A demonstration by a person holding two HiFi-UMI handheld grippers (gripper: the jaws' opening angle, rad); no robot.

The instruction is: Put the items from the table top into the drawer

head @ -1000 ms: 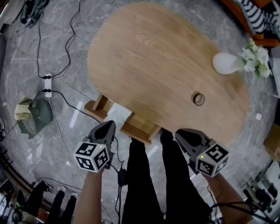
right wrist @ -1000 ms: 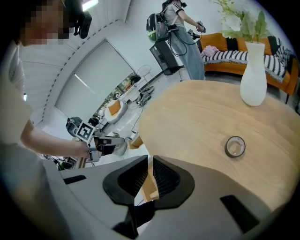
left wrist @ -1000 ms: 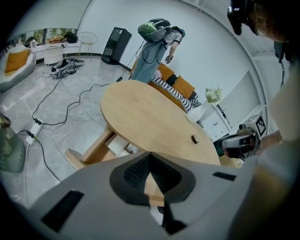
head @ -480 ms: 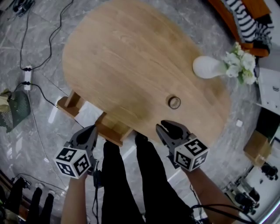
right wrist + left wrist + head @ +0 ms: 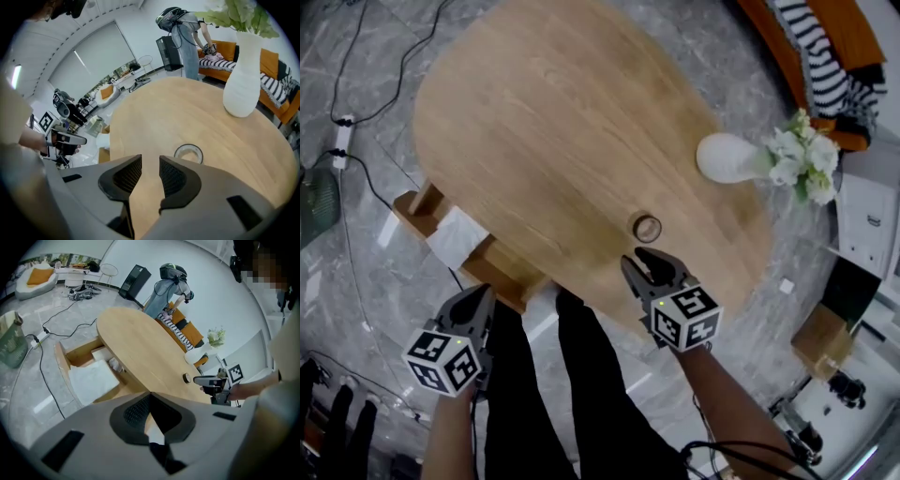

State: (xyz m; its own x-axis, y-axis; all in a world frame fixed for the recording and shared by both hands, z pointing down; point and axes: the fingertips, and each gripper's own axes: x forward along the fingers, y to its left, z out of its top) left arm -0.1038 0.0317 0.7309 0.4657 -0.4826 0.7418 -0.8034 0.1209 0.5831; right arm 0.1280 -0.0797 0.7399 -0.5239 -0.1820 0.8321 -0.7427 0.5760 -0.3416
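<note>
Wooden counter (image 5: 562, 141), ring (image 5: 647, 226) on it, right claw (image 5: 636, 258) at its edge just spreading, empty, left claw (image 5: 480, 292) beside it, pressed together.

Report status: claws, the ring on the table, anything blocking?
Left claw shut, empty, by the open drawer. Right claw has just been opening, nothing between, short of the ring. Nothing in the way; vase stands apart.
</note>
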